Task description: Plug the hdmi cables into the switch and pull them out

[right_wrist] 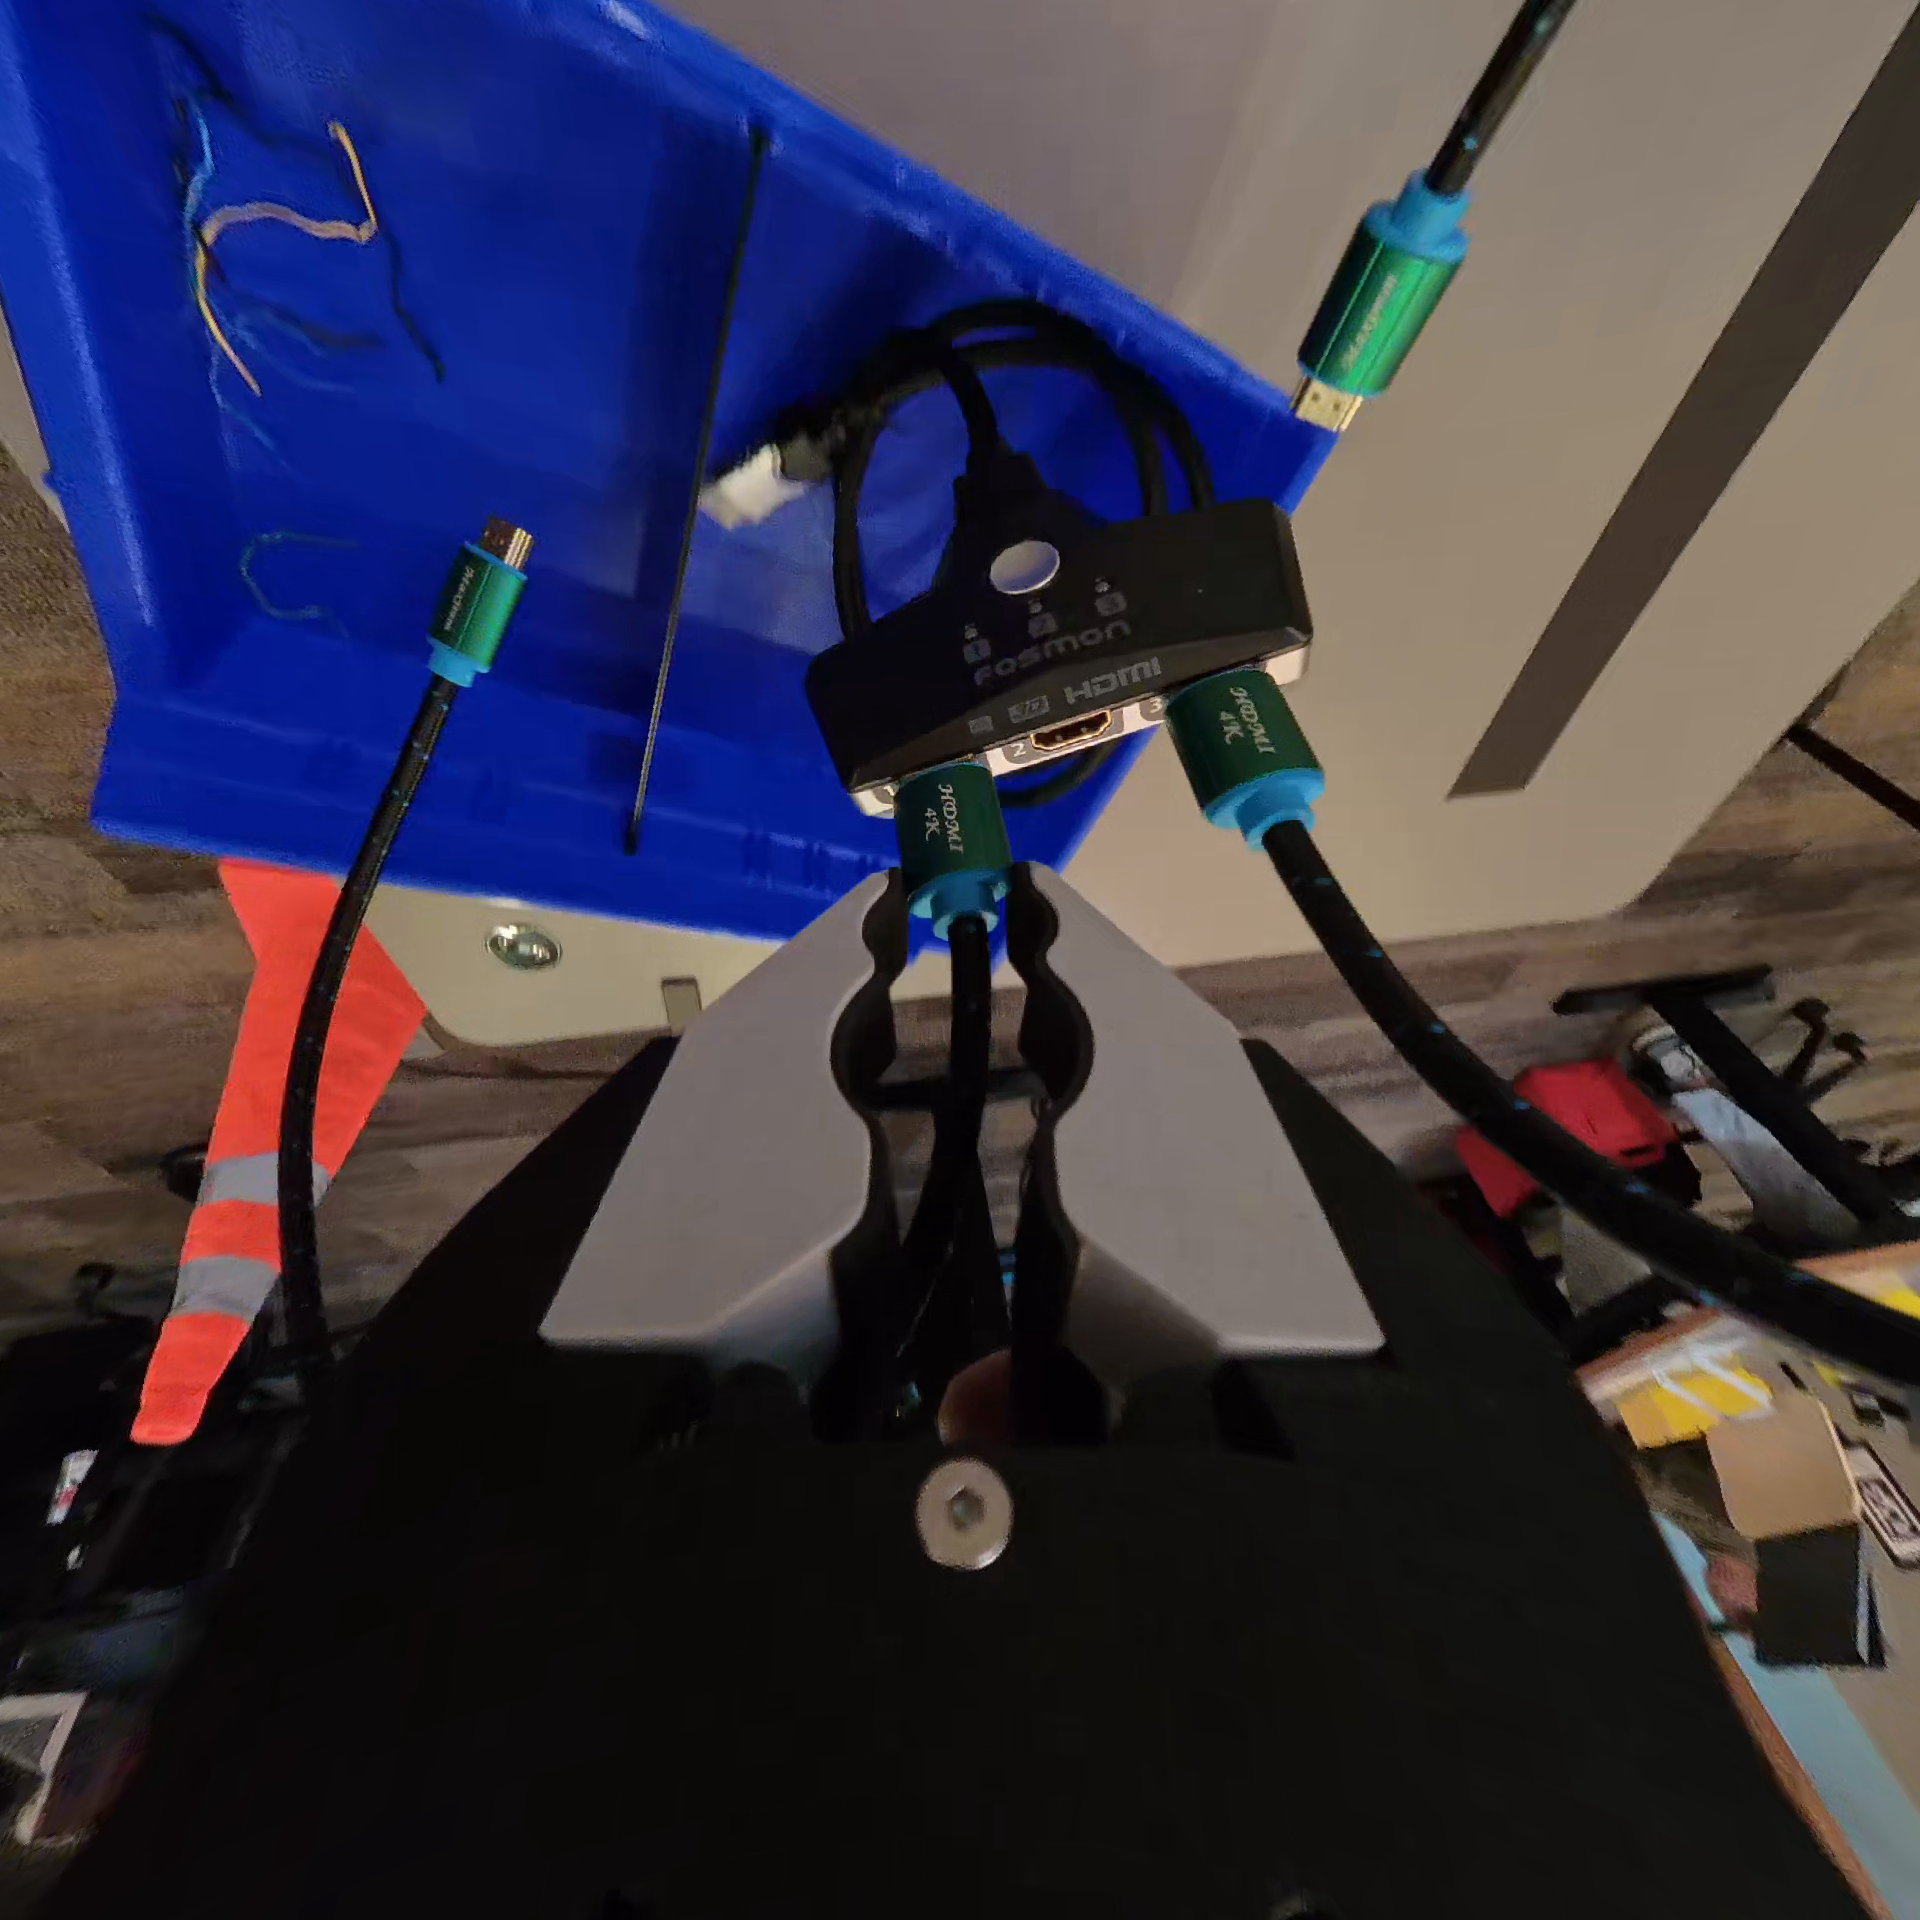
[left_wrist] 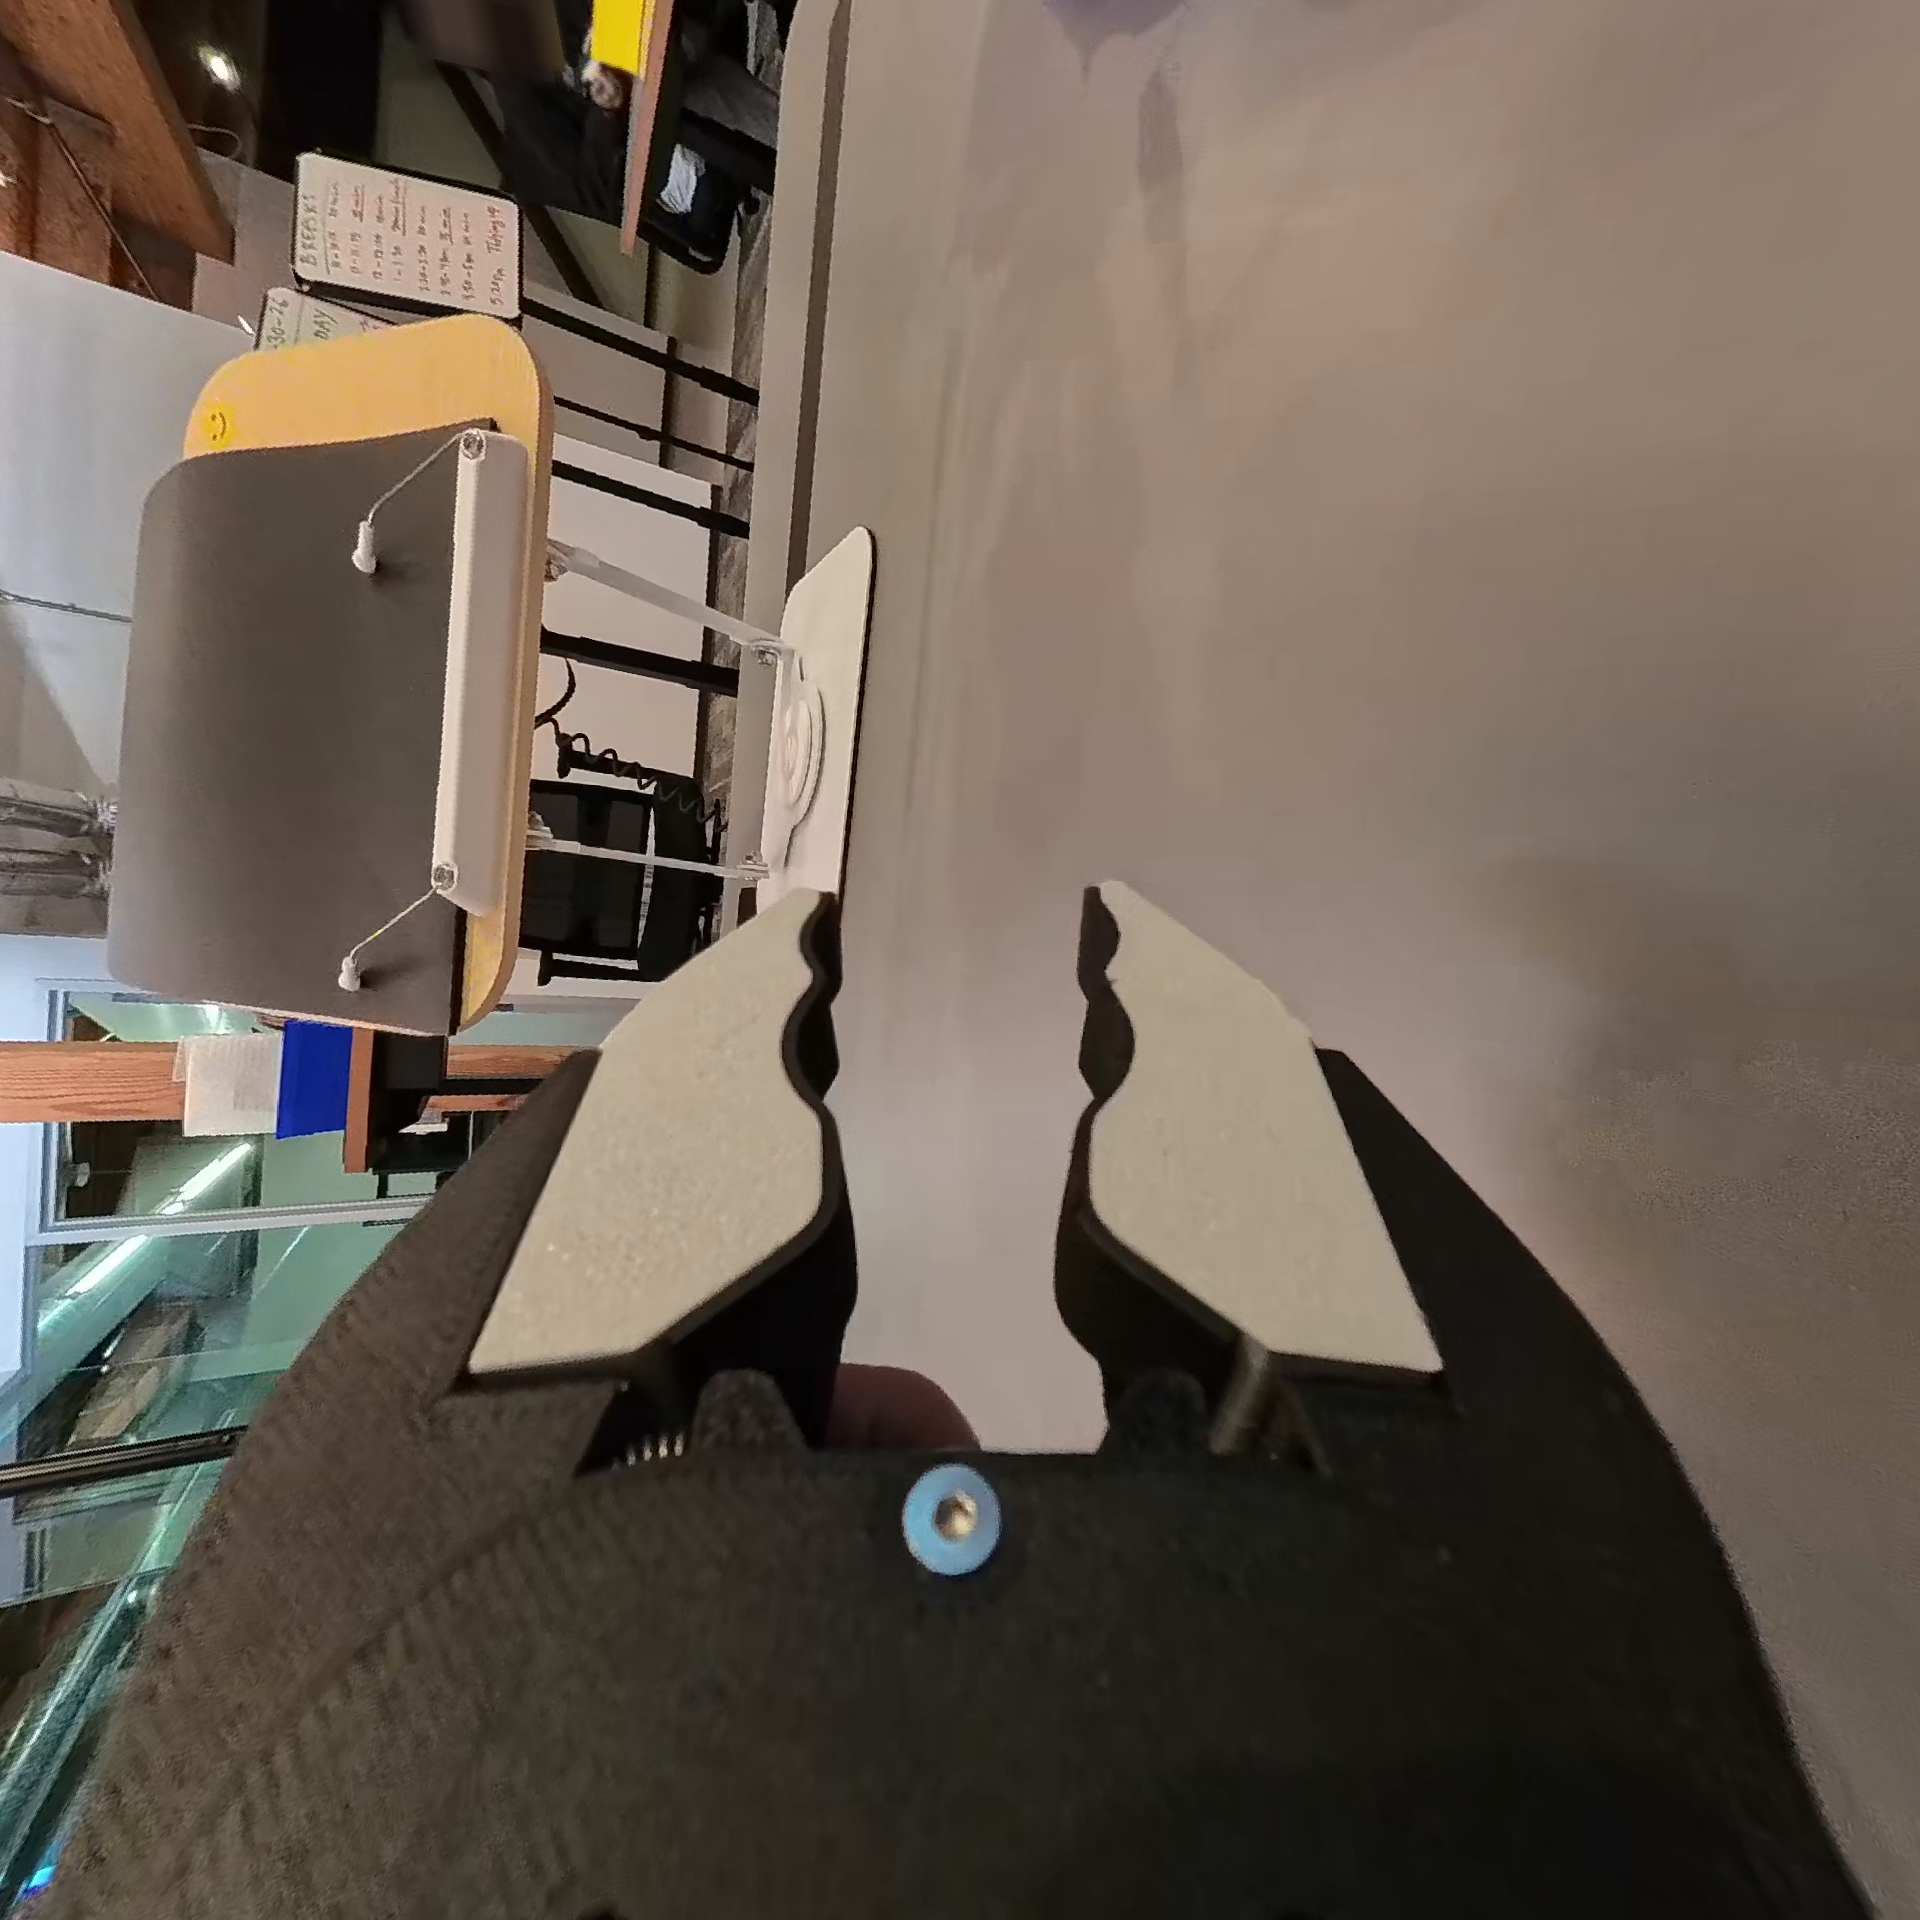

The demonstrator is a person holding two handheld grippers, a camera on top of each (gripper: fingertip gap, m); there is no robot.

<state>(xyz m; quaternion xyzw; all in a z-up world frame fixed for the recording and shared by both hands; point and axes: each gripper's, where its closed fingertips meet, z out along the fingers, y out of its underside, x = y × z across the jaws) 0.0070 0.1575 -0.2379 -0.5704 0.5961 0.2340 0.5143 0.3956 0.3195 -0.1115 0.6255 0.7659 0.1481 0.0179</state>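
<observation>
In the right wrist view a black HDMI switch (right_wrist: 1060, 623) is in front of a blue bin (right_wrist: 468, 364). Two green HDMI plugs sit in its outer ports: the left plug (right_wrist: 945, 821) and the right plug (right_wrist: 1242, 743). The middle port (right_wrist: 1070, 736) is empty. My right gripper (right_wrist: 956, 894) is shut on the left plug's blue collar, with its cable running back between the fingers. Two loose green plugs show: one at the left (right_wrist: 480, 603) and one at the top right (right_wrist: 1371, 301). My left gripper (left_wrist: 956, 935) is open and empty over a grey table (left_wrist: 1351, 623).
The bin holds thin wire scraps (right_wrist: 270, 239) and a black cable tie (right_wrist: 696, 488). An orange cone (right_wrist: 260, 1143) and clutter (right_wrist: 1621, 1132) lie on the floor below. In the left wrist view a stand with a dark panel (left_wrist: 291, 727) rises from the table edge.
</observation>
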